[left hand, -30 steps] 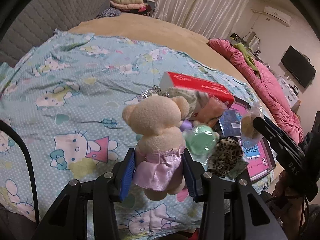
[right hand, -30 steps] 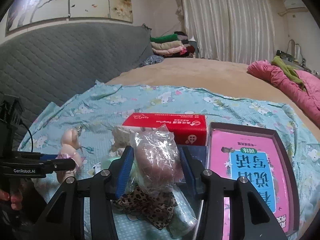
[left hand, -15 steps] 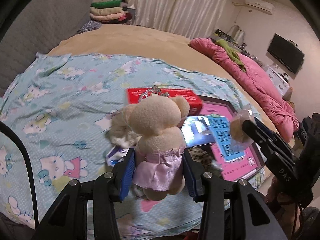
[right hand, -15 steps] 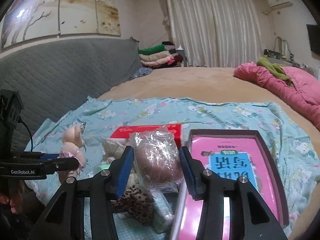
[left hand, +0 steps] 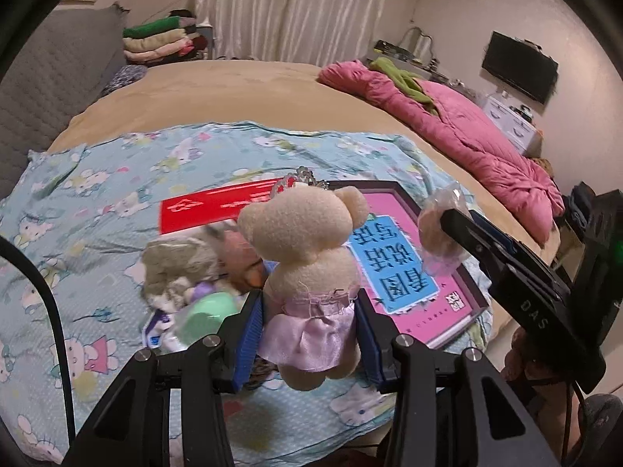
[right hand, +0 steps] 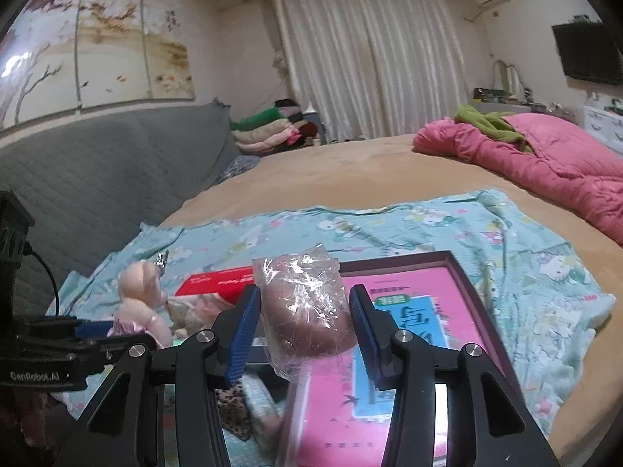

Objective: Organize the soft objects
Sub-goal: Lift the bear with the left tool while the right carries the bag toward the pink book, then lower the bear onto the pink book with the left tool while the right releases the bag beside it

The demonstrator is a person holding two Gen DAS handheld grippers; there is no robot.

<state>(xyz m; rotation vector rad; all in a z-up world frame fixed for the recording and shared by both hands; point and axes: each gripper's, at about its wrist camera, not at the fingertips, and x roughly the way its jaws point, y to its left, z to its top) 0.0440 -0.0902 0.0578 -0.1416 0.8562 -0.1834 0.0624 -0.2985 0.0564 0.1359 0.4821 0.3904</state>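
My left gripper point(left hand: 307, 330) is shut on a cream teddy bear point(left hand: 307, 245) in a lilac satin skirt, held upright in the air above the bed. The bear carries a small silver tiara point(left hand: 301, 177) on its head. My right gripper point(right hand: 303, 330) is shut on a brown soft object wrapped in clear plastic point(right hand: 305, 307); the same object point(left hand: 438, 233) shows at the right of the left wrist view. In the right wrist view the bear point(right hand: 142, 299) hangs at the left in the other gripper. A heap of soft objects point(left hand: 187, 272) lies on the blue cartoon-cat sheet point(left hand: 78, 210) below.
A red box point(left hand: 206, 208) and a pink book in a dark tray point(left hand: 412, 272) lie on the sheet beside the heap. A pink quilt point(left hand: 459, 132) runs along the right of the tan bed. Folded clothes point(left hand: 159, 39) are stacked by the curtains. A grey padded headboard stands at the left.
Both grippers have moved to the right and risen a little, each keeping its grip. The heap, red box and pink book have slid left in both views, and both wrists have rolled somewhat.
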